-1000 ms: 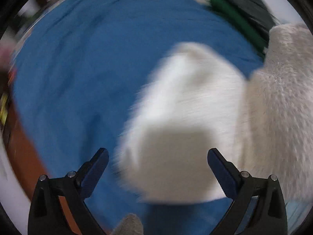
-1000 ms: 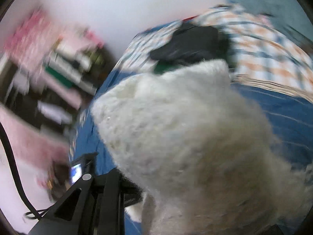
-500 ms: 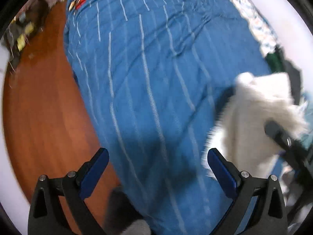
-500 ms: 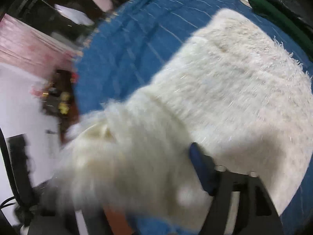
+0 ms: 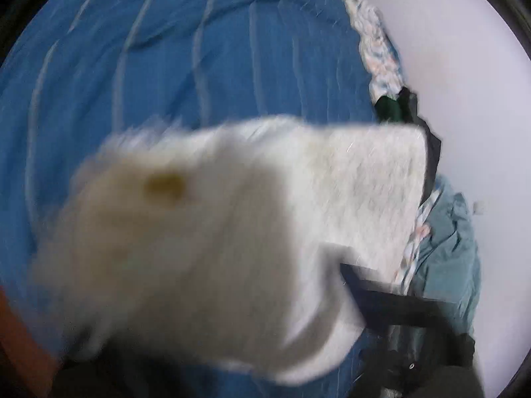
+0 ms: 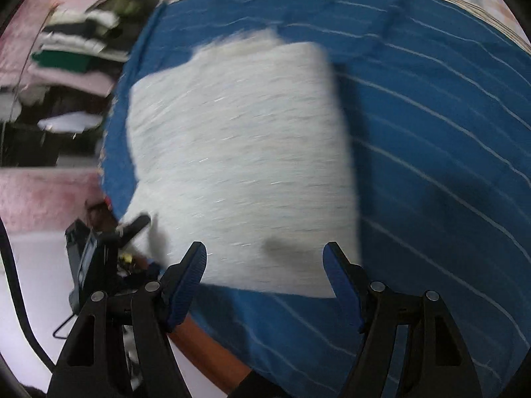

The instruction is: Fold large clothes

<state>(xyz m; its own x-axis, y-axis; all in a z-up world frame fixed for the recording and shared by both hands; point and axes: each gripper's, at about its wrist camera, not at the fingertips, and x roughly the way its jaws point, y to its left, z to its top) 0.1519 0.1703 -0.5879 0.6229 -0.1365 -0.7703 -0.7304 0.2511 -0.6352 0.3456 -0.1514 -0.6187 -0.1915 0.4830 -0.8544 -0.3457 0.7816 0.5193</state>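
Observation:
A fluffy white garment point(image 6: 239, 152), folded into a rough rectangle, lies on the blue striped bedspread point(image 6: 431, 132). My right gripper point(image 6: 265, 282) is open and empty, just short of the garment's near edge. In the left wrist view the white garment point(image 5: 205, 252) is blurred and fills the lower frame, hiding my left gripper's fingers. In the right wrist view the left gripper point(image 6: 132, 229) reaches the garment's near left corner; whether it grips the cloth is unclear.
The bedspread point(image 5: 166, 49) spreads up and left. Dark green and teal clothes point(image 5: 448, 255) lie along the white wall at right. Shelves with folded clothes point(image 6: 73, 43) stand at far left. Wooden floor point(image 6: 205, 348) shows below the bed edge.
My right gripper let go of the white garment and now hangs open near its edge. The garment now fills the left wrist view, covering the fingers that were open.

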